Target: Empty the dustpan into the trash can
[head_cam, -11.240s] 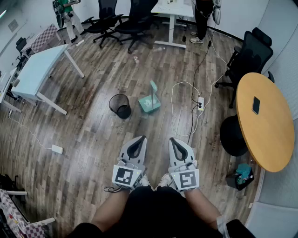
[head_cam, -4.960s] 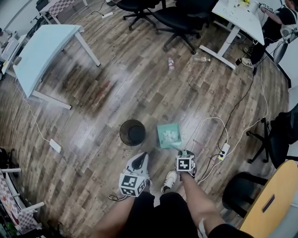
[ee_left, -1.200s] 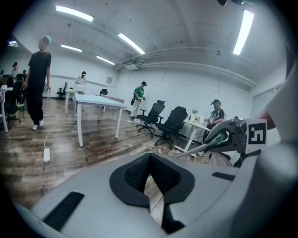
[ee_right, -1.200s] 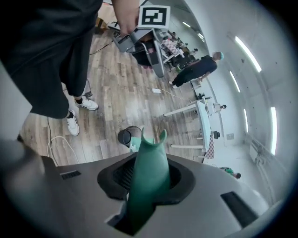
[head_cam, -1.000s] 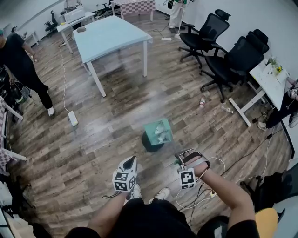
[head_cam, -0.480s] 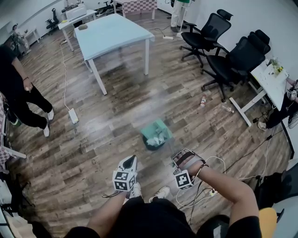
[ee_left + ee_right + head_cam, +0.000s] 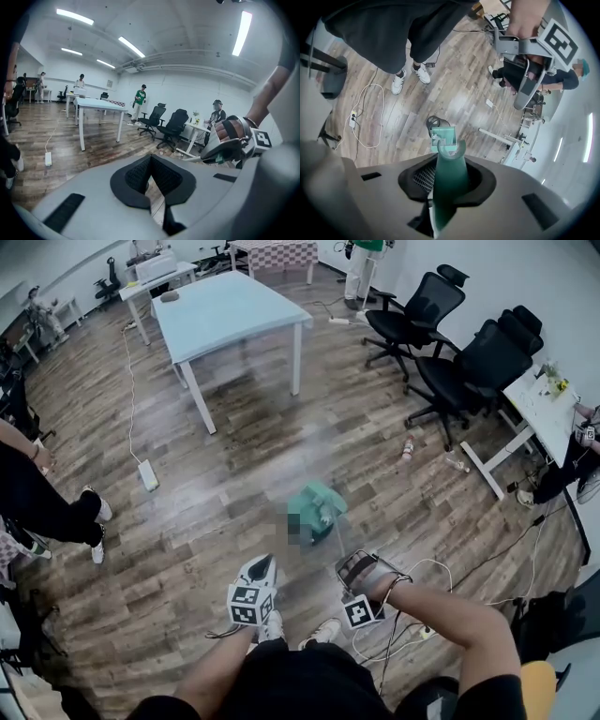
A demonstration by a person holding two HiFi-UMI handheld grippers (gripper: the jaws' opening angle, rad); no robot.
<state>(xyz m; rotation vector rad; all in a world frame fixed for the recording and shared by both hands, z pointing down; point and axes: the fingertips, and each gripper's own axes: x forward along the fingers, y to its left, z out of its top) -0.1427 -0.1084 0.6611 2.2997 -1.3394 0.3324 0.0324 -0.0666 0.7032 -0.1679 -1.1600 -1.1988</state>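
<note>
In an open office with a wood plank floor [image 7: 234,474], a pale blue table [image 7: 225,306] is standing at the upper left of the head view and black swivel chairs [image 7: 469,362] are lining the upper right. A bystander's legs [image 7: 42,502] are showing at the left edge.

At frame centre, the right gripper [image 7: 349,563] is clamping the long handle of a teal dustpan [image 7: 317,504], its jaws narrowed tight around the green shaft. The pan is tilting at the far end of that handle, with pale scraps lying in it. In the right gripper view, it is hanging at the rim of the dark wire trash can [image 7: 432,123], which is sitting on the floor just beyond the pan's far edge.

The left gripper [image 7: 264,566] is hovering low at lower centre, beside the right one. Its jaws are pressed together on nothing and pointing out across the room.
</note>
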